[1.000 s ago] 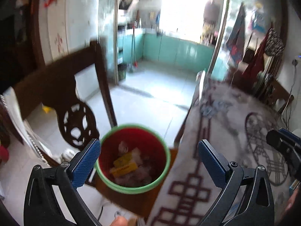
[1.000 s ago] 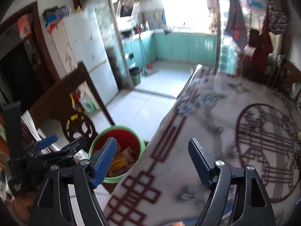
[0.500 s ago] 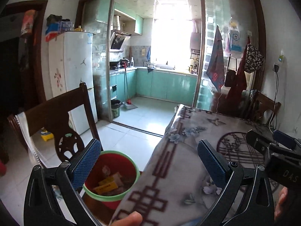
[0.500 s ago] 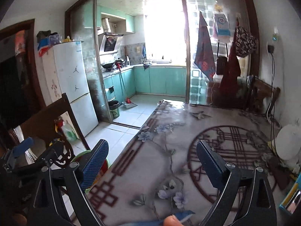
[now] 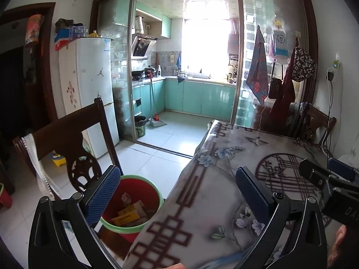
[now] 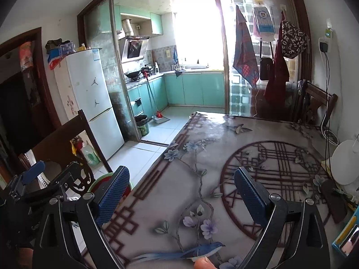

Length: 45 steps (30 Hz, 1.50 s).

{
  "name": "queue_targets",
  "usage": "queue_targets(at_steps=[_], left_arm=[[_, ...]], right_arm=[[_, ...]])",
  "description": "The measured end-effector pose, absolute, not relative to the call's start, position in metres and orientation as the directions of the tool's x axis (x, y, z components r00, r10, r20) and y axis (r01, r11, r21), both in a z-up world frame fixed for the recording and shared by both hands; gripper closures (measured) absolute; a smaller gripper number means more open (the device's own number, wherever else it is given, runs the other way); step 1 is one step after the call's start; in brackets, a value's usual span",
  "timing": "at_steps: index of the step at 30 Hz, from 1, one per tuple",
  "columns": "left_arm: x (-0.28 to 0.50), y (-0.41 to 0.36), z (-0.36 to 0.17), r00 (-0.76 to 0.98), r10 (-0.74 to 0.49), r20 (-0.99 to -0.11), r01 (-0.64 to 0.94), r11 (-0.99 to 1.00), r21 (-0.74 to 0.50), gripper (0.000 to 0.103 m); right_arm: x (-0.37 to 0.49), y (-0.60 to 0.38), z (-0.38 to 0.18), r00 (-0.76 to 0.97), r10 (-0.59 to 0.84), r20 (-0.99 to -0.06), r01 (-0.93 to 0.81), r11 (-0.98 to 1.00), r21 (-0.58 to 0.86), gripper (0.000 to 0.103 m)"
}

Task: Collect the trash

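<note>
Both grippers stand with jaws wide apart and nothing between them: the left gripper fills the lower part of its view, straddling the bench's near-left edge, and the right gripper hangs over the patterned cloth of the bench in its own. The red bin with a green rim sits on the floor at the lower left of the left view, just beside the bench's edge and in front of a dark wooden chair; yellow packets and crumpled scraps already lie inside it. No loose trash shows on the open cloth, so this reads as the gap between a drop and the next search, or possibly the end of collecting. The likeliest place left to check is the clutter at the right edge of the right view, near a white rounded object and a dark item; what lies there is too small to tell. The middle of the bench gives free room to sweep across. The tight spots are the bench's left edge, the chair back close to the bin, and the cable hanging at the far right.
</note>
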<state>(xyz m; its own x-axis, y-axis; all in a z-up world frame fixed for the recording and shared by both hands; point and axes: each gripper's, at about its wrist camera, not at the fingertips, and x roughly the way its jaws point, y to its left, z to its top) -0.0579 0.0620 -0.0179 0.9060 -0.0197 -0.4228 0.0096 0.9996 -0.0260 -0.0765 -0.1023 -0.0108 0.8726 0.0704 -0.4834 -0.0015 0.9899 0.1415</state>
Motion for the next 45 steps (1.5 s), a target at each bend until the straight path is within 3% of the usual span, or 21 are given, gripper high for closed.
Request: queue_targets(at_steps=[45], left_arm=[[-0.0581, 0.058, -0.0133, 0.902, -0.002, -0.431, -0.006, 1.0, -0.018, 0.0]], right_arm=[[-0.0717, -0.1001, -0.0128, 0.862, 0.077, -0.501, -0.011, 0.991, 0.133, 0.008]])
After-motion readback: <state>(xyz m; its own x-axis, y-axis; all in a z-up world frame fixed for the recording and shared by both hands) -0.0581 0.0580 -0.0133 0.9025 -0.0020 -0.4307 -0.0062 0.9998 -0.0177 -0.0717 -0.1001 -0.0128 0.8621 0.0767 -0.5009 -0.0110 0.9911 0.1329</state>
